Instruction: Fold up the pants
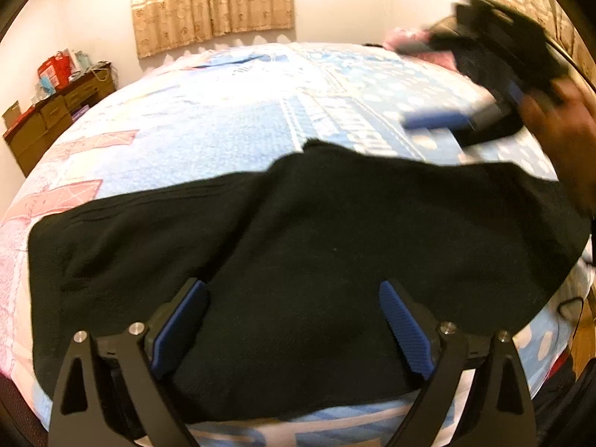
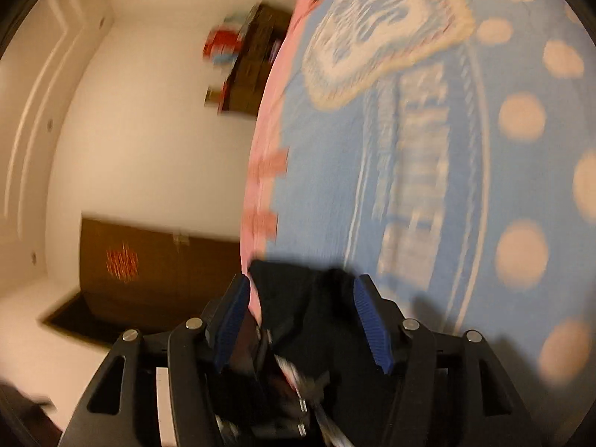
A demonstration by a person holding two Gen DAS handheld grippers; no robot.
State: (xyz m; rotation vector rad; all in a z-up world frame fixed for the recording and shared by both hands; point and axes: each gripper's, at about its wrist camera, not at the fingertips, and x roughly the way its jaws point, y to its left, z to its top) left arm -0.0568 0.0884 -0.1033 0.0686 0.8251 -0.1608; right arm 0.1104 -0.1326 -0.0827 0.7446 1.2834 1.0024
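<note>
Pants (image 1: 298,260) lie dark and flat across the near half of the bed (image 1: 223,119), long way left to right, one layer folded over so the far edge runs in an uneven ridge; that spread keeps them ready for another fold. Your left hand-held gripper (image 1: 294,320) hovers low over the near middle of the cloth, jaws wide apart, pads clear of the fabric and gripping nothing, likely parked to pin or pick the near edge. Your right hand-held gripper (image 1: 439,121) is up at the far right, blurred in the left view, your hand (image 1: 558,130) behind it. In its own view the jaws stand partly apart, with dark cloth (image 2: 298,305) between the pads; neither pad seems to press on it, so I judge it a release. Dresser (image 1: 56,111) stands far left, curtain (image 1: 212,3) beyond the bed.
</note>
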